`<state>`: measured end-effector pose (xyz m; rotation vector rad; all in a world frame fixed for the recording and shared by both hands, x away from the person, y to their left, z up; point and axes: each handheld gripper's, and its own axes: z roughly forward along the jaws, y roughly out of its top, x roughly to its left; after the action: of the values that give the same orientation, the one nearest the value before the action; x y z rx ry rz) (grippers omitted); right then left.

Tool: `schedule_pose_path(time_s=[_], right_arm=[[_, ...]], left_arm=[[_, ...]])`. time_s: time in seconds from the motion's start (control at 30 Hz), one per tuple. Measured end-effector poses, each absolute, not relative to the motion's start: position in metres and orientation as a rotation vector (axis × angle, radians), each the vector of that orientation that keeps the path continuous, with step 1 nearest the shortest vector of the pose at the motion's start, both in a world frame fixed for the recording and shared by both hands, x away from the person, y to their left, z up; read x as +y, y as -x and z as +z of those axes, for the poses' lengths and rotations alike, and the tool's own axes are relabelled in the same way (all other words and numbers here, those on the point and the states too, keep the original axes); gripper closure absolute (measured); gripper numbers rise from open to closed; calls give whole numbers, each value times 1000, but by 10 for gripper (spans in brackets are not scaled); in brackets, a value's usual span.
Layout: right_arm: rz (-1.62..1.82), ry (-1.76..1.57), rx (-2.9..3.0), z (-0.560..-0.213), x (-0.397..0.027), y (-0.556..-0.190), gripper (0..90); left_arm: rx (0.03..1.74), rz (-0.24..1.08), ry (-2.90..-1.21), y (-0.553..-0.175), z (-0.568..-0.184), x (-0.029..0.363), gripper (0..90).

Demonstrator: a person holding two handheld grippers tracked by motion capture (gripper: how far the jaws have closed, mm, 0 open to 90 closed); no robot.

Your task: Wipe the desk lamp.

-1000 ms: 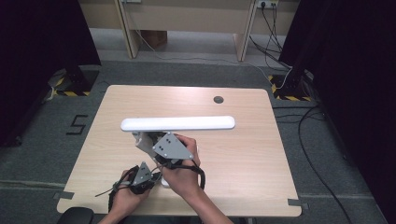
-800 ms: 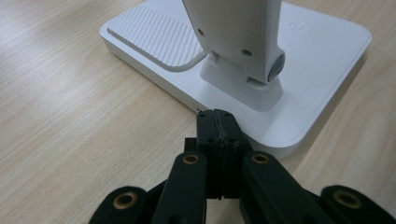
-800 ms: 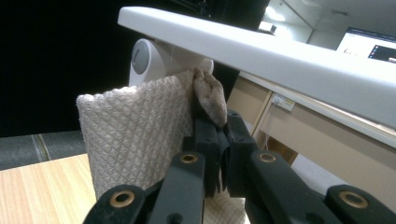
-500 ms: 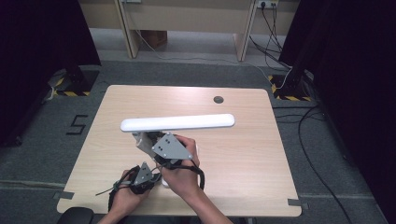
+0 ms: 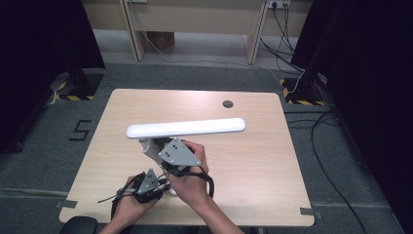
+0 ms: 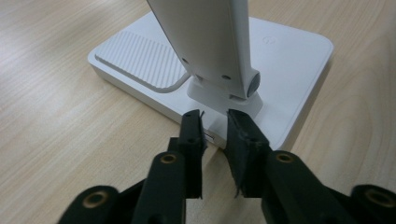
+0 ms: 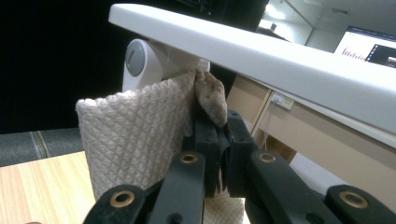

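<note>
The lamp stands near the front left of the surface, its long white head stretched level above its base. The work in hand looks like wiping it down with a cloth. The right gripper, just under the lamp head at the hinge end, has its jaws clamped on a bunched corner of the quilted cloth, which hangs against the upright arm below the hinge. So the wiping seems under way at the top of the arm; I judge the long head and the base are not yet dealt with, though nothing shows how clean any part is.

The left gripper sits low at the rear edge of the base, behind the foot of the arm. Its jaws have just been opening and stand a little apart; nothing is gripped, though a small socket or button on the base edge lies in the gap.

From the high view both hands crowd over the base and hide it, and the cloth is barely visible there. In the right gripper view the lamp head is cut off at the right edge.
</note>
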<state>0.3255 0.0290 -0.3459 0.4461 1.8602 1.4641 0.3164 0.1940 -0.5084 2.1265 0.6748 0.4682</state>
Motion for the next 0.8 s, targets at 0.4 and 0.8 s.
schedule_pose_path(time_s=[0.4,0.8], right_arm=[[1462,-449,1859,-346,30,-325,874],[1458,-454,1873,-348,31,-325,875]], left_arm=[[647,450,-2103,-315,-503,187,559],[645,438,-2027,-322,-502,186,547]])
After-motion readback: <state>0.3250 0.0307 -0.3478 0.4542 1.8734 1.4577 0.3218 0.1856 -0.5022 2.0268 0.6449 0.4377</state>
